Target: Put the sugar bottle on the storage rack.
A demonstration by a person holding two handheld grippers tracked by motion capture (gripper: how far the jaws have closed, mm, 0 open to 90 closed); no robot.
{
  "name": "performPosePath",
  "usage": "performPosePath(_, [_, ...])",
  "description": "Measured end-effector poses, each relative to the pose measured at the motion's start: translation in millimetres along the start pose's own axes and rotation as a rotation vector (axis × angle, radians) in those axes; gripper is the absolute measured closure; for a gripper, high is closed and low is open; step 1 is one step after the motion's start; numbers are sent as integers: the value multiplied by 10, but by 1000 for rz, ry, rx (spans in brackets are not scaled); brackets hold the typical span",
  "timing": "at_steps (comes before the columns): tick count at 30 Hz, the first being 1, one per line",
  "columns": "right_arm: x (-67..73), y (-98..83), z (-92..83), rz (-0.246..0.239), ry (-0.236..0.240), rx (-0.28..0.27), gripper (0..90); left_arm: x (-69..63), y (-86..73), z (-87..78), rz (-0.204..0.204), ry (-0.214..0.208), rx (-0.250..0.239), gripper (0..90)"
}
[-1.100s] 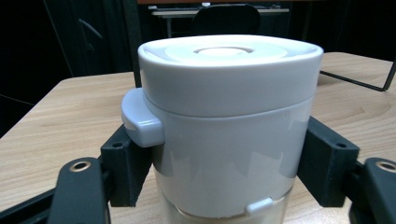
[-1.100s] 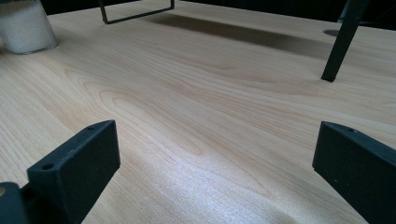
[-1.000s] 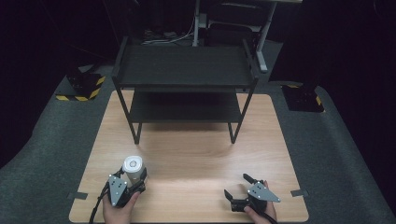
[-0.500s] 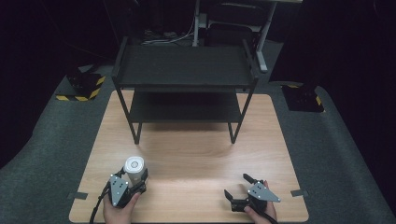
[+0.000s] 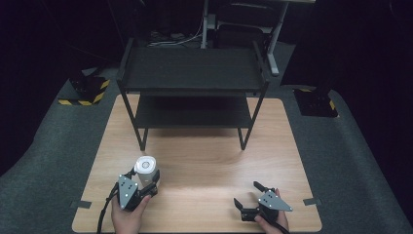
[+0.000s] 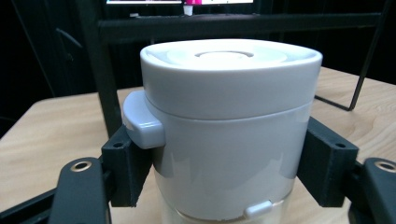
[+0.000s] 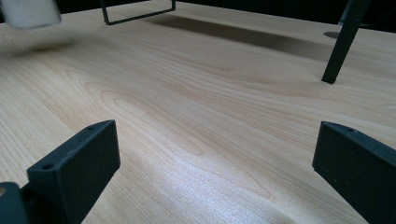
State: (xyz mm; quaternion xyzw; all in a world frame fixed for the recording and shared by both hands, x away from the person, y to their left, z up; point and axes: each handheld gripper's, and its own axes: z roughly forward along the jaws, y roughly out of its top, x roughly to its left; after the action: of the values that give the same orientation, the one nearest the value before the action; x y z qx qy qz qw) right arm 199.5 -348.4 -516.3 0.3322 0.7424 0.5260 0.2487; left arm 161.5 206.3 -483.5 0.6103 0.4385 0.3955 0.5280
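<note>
My left claw is clenched on the white lidded canister, upright between its jaws on the table. Contents hidden; lower wall possibly clear. Left gripper view adds a side tab. My right claw hangs released, well apart from the canister; the black shelf rack stands beyond.

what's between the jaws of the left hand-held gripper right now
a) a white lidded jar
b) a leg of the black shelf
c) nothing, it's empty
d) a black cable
a: in the left gripper view the white lidded jar sits between the two black jaws, which press its sides, and the high view shows the left hand-held gripper around it on the table.
</note>
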Motion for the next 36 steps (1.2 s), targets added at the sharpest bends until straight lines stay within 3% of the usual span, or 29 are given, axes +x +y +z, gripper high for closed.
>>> performPosePath(21, [-16, -13, -6, -5, 9, -7, 3, -156, 741, 336, 12, -47, -72, 285])
performPosePath(36, [-21, -18, -12, -2, 13, -9, 3, -222, 1065, 614, 11, -49, -113, 285])
